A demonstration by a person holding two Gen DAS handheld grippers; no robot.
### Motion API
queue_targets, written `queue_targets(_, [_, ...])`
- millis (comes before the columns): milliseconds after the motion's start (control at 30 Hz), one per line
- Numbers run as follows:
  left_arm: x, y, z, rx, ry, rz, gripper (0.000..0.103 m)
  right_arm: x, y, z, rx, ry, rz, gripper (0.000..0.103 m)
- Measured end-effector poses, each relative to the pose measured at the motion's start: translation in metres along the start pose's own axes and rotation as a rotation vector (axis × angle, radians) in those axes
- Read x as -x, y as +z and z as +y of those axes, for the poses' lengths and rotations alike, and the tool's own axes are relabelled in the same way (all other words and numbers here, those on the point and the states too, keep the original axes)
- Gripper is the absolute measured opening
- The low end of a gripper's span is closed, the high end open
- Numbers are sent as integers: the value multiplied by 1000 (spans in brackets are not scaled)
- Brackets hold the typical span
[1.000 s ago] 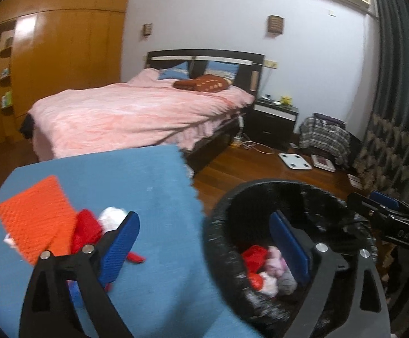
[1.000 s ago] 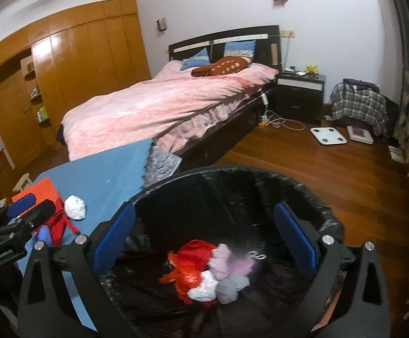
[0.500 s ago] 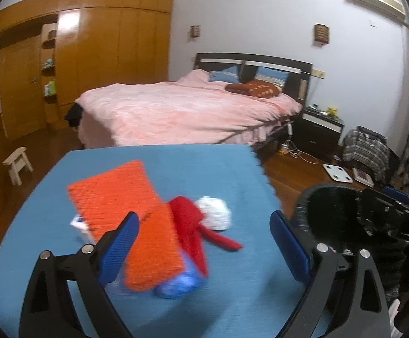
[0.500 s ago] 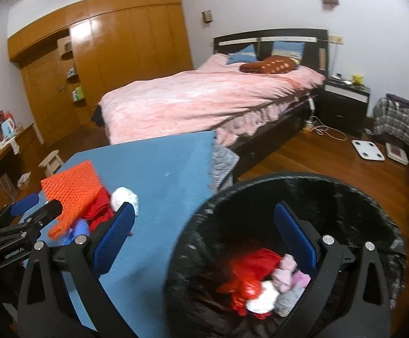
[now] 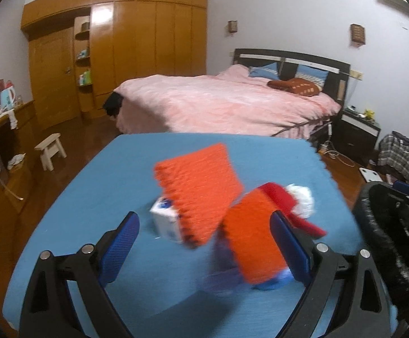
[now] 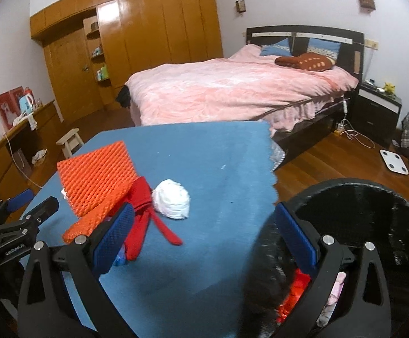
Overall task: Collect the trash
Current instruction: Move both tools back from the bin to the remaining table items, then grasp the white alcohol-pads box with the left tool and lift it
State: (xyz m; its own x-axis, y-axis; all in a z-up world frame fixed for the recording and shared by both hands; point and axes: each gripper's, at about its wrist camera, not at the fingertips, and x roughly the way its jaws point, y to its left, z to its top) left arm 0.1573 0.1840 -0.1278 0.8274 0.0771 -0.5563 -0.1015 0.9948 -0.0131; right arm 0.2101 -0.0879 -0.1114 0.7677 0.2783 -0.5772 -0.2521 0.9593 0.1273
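Your left gripper hung wide open and empty right over the trash pile on the blue table, while your right gripper, also spread and empty, sat between that pile and the black bin.

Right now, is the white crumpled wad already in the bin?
No, the white wad lies on the blue table cover beside the red strip, outside the black bin.
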Motion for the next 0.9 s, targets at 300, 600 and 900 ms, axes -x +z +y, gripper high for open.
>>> queue_targets(300, [-27, -14, 39, 46, 48, 69, 91, -26, 0, 22, 32, 20, 22, 97])
queue_targets(600, [-45, -20, 61, 82, 68, 109, 87, -48, -6, 34, 48, 15, 55, 97])
queue_targets(900, [-67, -13, 54, 59, 44, 144, 86, -63, -12, 41, 64, 17, 84, 97])
